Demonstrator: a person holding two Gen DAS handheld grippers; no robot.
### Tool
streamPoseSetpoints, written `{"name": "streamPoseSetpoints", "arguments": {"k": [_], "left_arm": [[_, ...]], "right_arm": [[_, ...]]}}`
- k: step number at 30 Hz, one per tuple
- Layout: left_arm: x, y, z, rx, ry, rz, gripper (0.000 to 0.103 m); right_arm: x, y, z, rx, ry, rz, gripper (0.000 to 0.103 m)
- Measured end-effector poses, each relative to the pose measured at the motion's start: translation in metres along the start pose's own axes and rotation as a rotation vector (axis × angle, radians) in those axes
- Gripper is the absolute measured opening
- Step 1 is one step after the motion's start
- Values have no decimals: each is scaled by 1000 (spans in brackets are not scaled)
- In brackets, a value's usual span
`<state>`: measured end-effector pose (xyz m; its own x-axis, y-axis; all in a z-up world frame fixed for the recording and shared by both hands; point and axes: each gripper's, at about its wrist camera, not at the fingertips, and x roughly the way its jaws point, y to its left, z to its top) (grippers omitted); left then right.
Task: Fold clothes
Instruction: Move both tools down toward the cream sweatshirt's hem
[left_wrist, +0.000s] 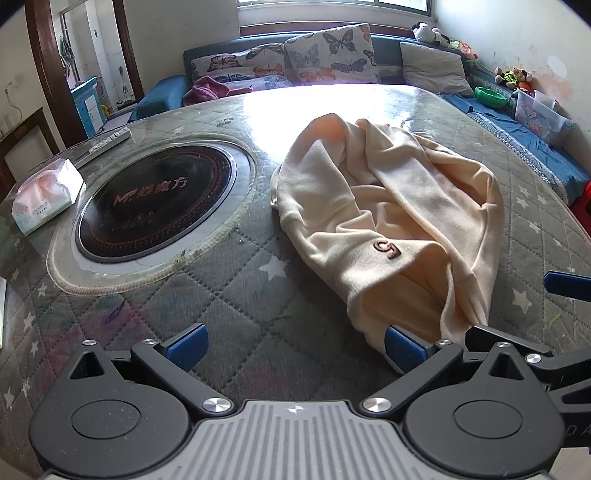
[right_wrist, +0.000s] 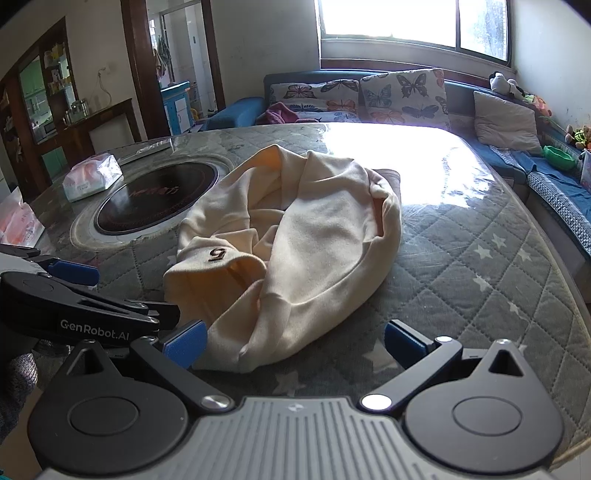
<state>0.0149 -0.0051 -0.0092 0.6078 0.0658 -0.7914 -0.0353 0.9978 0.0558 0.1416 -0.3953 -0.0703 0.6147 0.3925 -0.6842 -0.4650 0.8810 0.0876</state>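
A cream garment (left_wrist: 388, 206) with a small brown embroidered logo (left_wrist: 387, 249) lies crumpled on the grey quilted star-pattern table cover (left_wrist: 229, 295). My left gripper (left_wrist: 295, 347) is open and low over the table; its right blue pad (left_wrist: 402, 349) is at the garment's near hem, the left pad over bare cover. In the right wrist view the same garment (right_wrist: 295, 229) fills the middle. My right gripper (right_wrist: 295, 343) is open, with the garment's near edge lying between its fingers, close to the left pad (right_wrist: 184, 343). Nothing is gripped.
A round black induction hob (left_wrist: 155, 203) is set in the table left of the garment. A tissue pack (left_wrist: 46, 194) and a remote (left_wrist: 110, 142) lie beyond it. A sofa with butterfly cushions (left_wrist: 332, 51) runs behind; a blue bench with plastic boxes (left_wrist: 539, 118) is at the right.
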Motion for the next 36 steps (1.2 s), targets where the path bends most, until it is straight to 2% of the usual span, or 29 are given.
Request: {"name": "streamPoseSetpoints", "arguments": {"k": [17,26,32,36], "left_arm": [[14,2,31,11,-7,2,103],[23,14,56,-5,-46,2,103],[28,22,77,-11,-89,-18,103],[25,24,87,3,-101,-62,103]], "right_arm": [[21,-12,26,12,-6,-10,103],[35,-27,46,8,-38,-15,103],[48,-40,67,-1,-69,-24,102],[55,-47,82,-8,-86,-21,96]]}}
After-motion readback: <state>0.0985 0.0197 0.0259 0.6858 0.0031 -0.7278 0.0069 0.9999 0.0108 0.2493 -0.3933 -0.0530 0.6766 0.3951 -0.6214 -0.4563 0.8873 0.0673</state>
